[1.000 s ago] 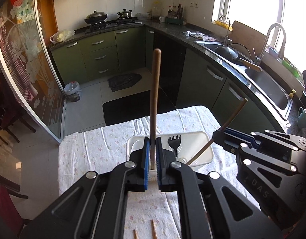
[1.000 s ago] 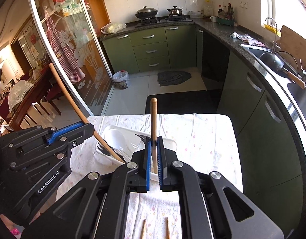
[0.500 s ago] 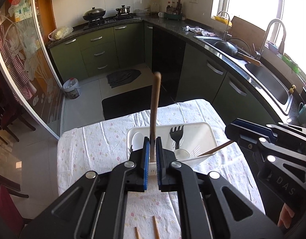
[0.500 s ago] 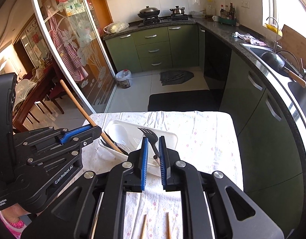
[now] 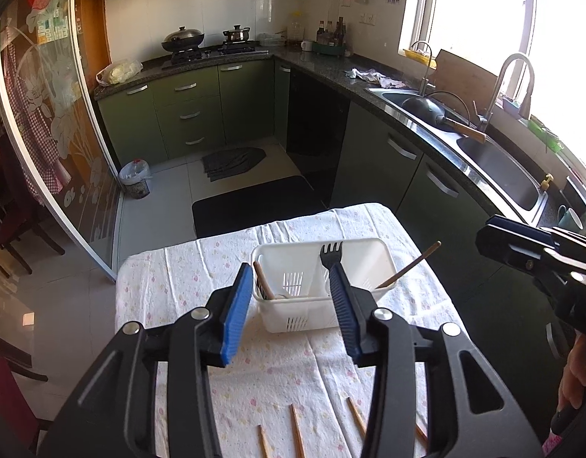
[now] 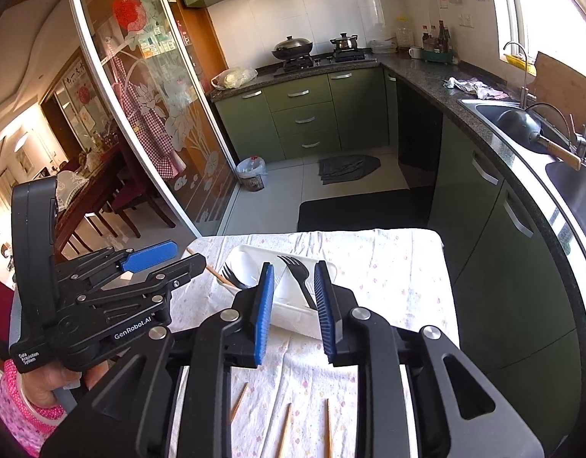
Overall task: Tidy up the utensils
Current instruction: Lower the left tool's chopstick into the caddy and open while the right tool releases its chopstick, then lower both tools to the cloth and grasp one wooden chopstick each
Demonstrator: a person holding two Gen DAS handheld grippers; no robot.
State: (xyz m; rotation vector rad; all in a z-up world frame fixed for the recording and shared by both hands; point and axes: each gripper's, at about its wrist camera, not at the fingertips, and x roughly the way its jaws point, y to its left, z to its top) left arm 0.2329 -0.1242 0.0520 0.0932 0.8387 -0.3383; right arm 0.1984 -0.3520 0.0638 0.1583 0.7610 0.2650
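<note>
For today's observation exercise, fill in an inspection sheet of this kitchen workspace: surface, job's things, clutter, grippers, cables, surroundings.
Surface: table under a flowered cloth.
Job's things: white caddy holds a black fork and two wooden handles; loose chopsticks lie on the cloth nearer the cameras.
Clutter: nothing seen on the table.
Grippers: left gripper and right gripper both opening, nothing between them.
Cables: nothing seen.
Surroundings: green cabinets, stove with pots, sink.

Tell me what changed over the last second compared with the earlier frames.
Both grippers let go. The left gripper released its wooden chopstick into the white caddy; the right gripper dropped its chopstick at the caddy's other end. Both sets of jaws are opening, nothing between them, and both have backed away. The black fork, the caddy and the loose chopsticks on the tablecloth stayed put.
</note>
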